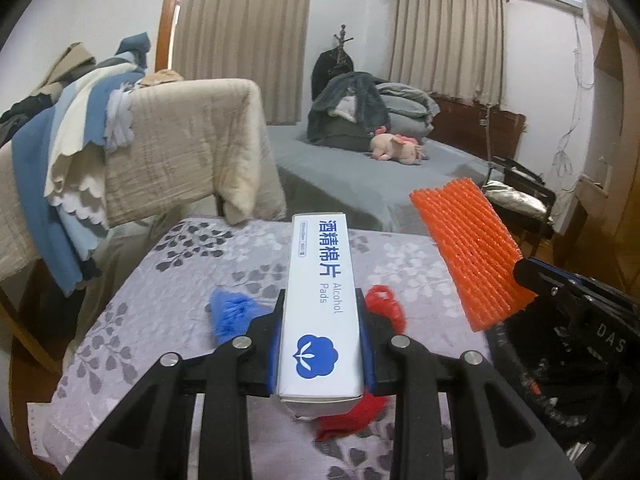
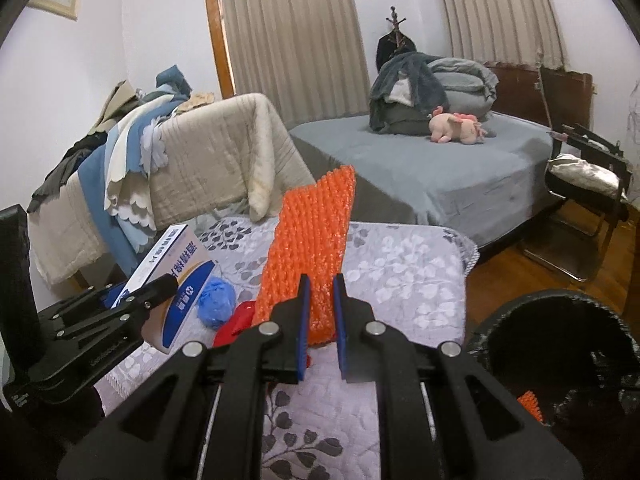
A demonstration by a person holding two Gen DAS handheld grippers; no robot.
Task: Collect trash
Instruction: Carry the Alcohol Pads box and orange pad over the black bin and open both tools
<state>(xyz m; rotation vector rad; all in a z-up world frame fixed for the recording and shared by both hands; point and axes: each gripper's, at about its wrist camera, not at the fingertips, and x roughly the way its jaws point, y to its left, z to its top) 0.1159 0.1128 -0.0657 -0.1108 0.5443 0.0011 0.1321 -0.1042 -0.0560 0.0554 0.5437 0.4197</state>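
**Orange mesh, white box lifted clear of table, bin close by**

Orange foam mesh (image 2: 310,256) stands upright in the right gripper (image 2: 321,316), its blue pads pinching only the sheet's bottom edge. The left gripper (image 1: 320,336) is clamped on a white alcohol-pads box (image 1: 320,300), held by its long sides w/ most of its length sticking out past the fingertips. Both pieces hang above the leaf-print tablecloth (image 2: 400,272). 2 more bits of trash lie on the cloth below: a blue wad (image 2: 216,306) and a red scrap (image 2: 236,322). A black bin (image 2: 560,344) sits to the right, beside the table, an orange scrap visible inside.

Risks, judged from here: the mesh is gripped at 1 thin edge, so a quick swing toward the bin could flop it over or pull it free. The box's overhang gives it leverage to pivot or slide out. W/ both grippers side by side, box and mesh could knock together en route.
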